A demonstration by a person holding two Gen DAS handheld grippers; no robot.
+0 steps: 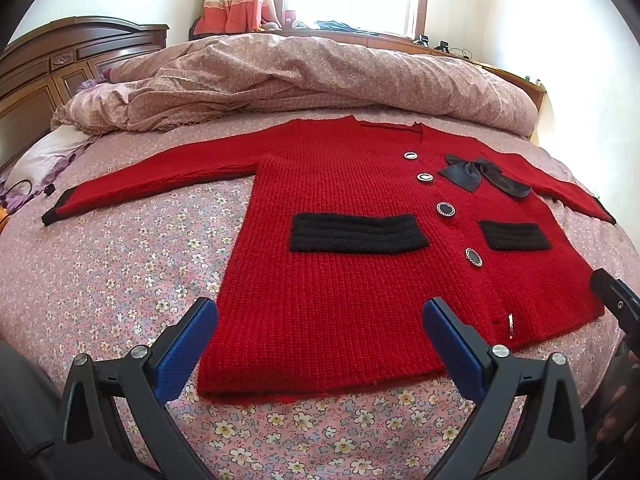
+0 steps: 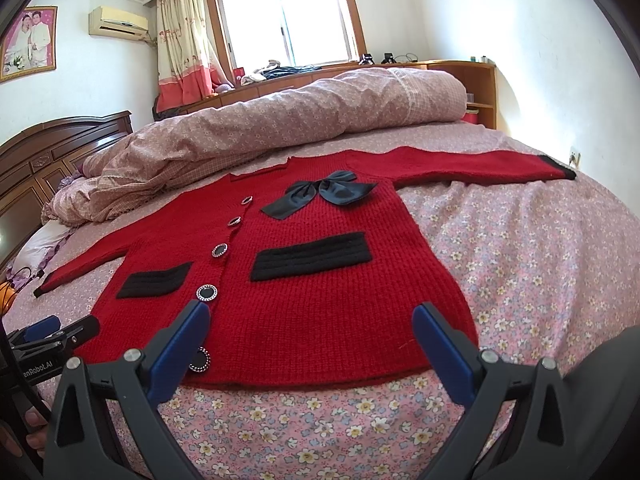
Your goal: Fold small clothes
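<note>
Cardigan [image 1: 352, 280] flat on bed [image 1: 120, 272], sleeves out, below duvet [image 1: 320, 76]. Left gripper [image 1: 320, 344] and right gripper [image 2: 312, 344] spread, empty, near hem; contact probably none. Knit soft, thick, limp: pinch sleeve cuffs or shoulders.

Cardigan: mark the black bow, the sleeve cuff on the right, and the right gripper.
black bow [image 2: 320, 192]: right wrist view, centre knot.
sleeve cuff [image 2: 562, 168]: right wrist view, black band at the sleeve end.
right gripper [image 2: 312, 344]: right wrist view, midway between fingertips.

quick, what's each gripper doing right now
Left gripper: open, holding nothing, above the red cardigan's hem.
Right gripper: open, holding nothing, over the same hem.
</note>
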